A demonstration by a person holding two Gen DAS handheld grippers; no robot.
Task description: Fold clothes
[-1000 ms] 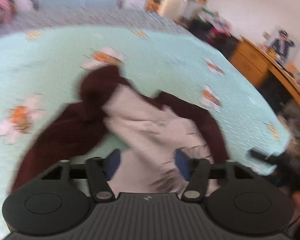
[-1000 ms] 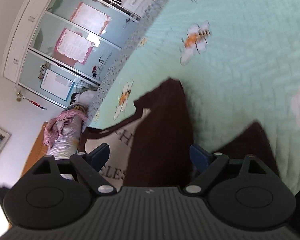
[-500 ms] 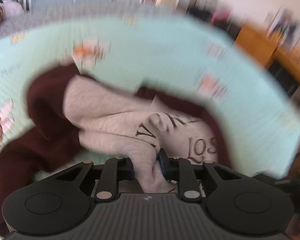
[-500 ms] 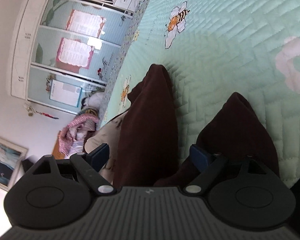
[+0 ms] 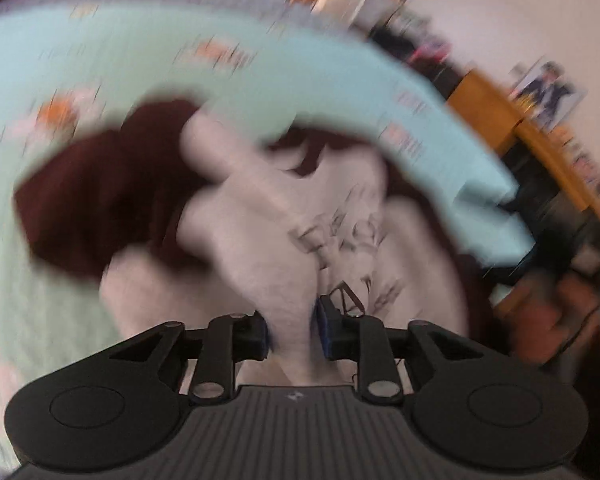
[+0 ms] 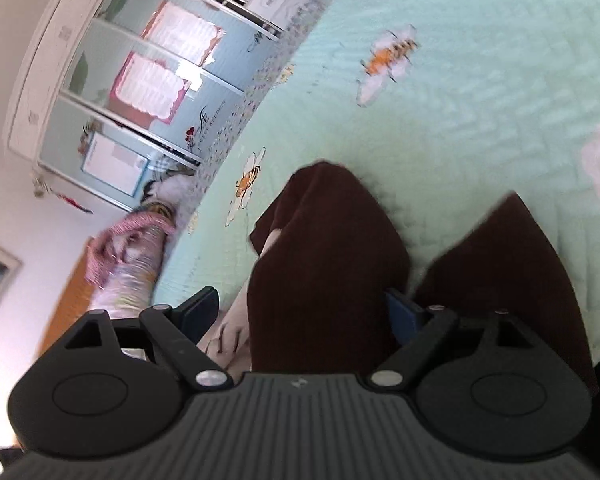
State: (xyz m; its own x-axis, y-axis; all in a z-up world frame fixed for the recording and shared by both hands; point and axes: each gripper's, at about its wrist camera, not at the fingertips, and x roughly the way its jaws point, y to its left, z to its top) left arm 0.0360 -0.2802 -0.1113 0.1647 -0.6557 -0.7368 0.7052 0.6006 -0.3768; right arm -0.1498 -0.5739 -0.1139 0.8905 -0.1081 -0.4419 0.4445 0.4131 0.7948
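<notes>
We hold a bunched fold of the cream-and-maroon shirt (image 5: 268, 216) in the left gripper (image 5: 292, 330), whose jaws have just eased apart slightly, while the right gripper (image 6: 300, 310) gapes wide around its maroon sleeve (image 6: 328, 264) (nothing pinched), so the fold could slip free onto the bedspread (image 6: 480, 92) under the shirt.

left gripper (image 5: 292, 326) jaws closed on grey shirt fold (image 5: 288, 272) — then eased slightly; garment bunched nearer

A maroon and pale grey sweatshirt (image 5: 256, 224) lies crumpled on the mint bedspread, its grey front bunched, with dark lettering toward four o'clock. Maroon folds (image 6: 332, 264) hump at its edges.
</notes>
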